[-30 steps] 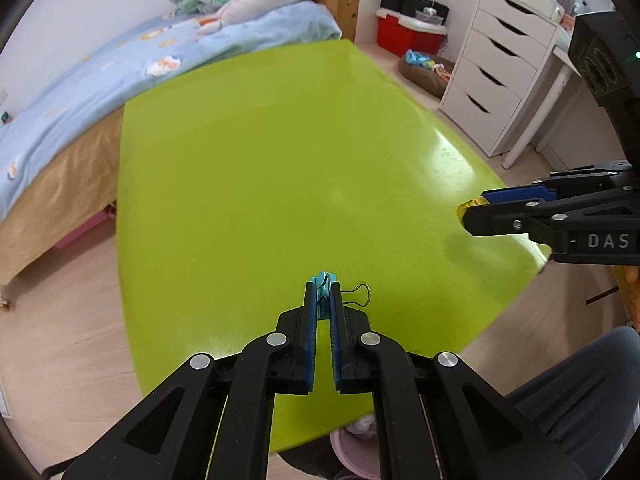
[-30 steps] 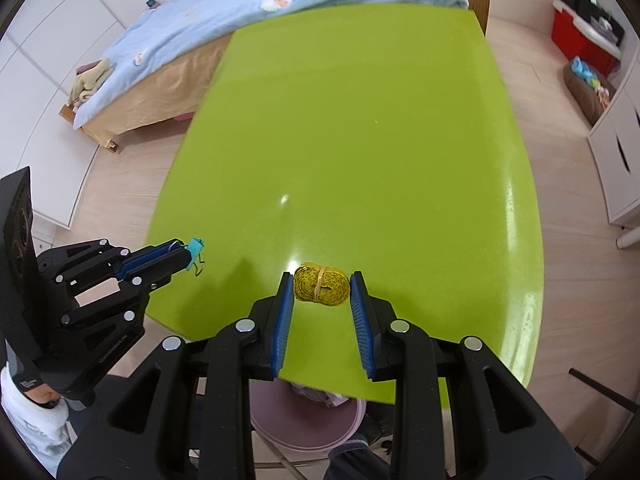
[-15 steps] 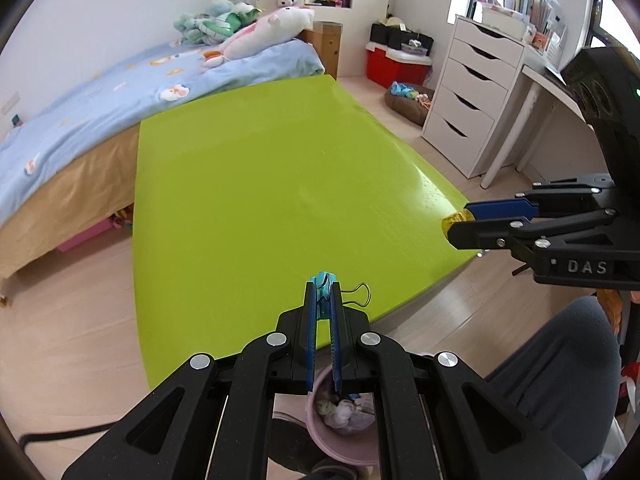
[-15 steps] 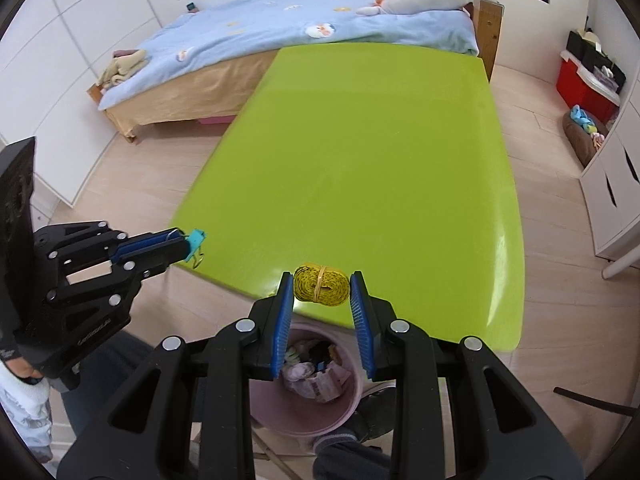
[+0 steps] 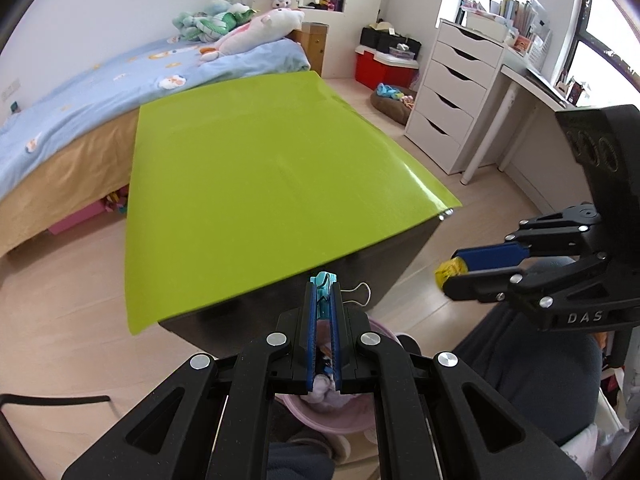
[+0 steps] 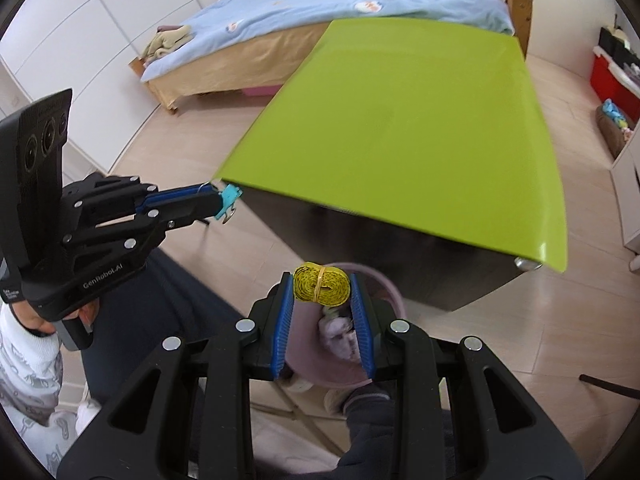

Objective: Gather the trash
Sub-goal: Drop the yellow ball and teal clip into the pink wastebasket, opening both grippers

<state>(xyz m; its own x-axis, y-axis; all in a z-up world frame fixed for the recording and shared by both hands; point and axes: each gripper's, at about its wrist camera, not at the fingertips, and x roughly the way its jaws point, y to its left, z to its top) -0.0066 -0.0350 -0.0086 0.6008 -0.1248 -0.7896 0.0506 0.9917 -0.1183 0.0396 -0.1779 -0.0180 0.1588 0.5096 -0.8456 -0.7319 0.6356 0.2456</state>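
My left gripper [image 5: 325, 286] is shut on a teal binder clip [image 5: 322, 285] with wire handles; it also shows in the right wrist view [image 6: 229, 199]. My right gripper [image 6: 322, 286] is shut on a yellow rolled tape measure [image 6: 321, 289] bound by a band; its end shows in the left wrist view [image 5: 451, 271]. Both are held off the near edge of the lime green table [image 5: 248, 184], above a pink waste bin [image 6: 384, 284] that holds crumpled tissue [image 6: 340, 332]. The bin [image 5: 332, 416] sits below the left gripper's fingers.
A bed with a blue cover [image 5: 80, 96] stands beyond the table on the left. A white drawer unit [image 5: 452, 92] and a desk stand at the right. A red box [image 5: 384, 70] and a pet bed are on the floor. My legs are beside the bin.
Both grippers have pulled back from over the table toward me, past its near edge, and now hang over the pink bin. Each still grips its item.
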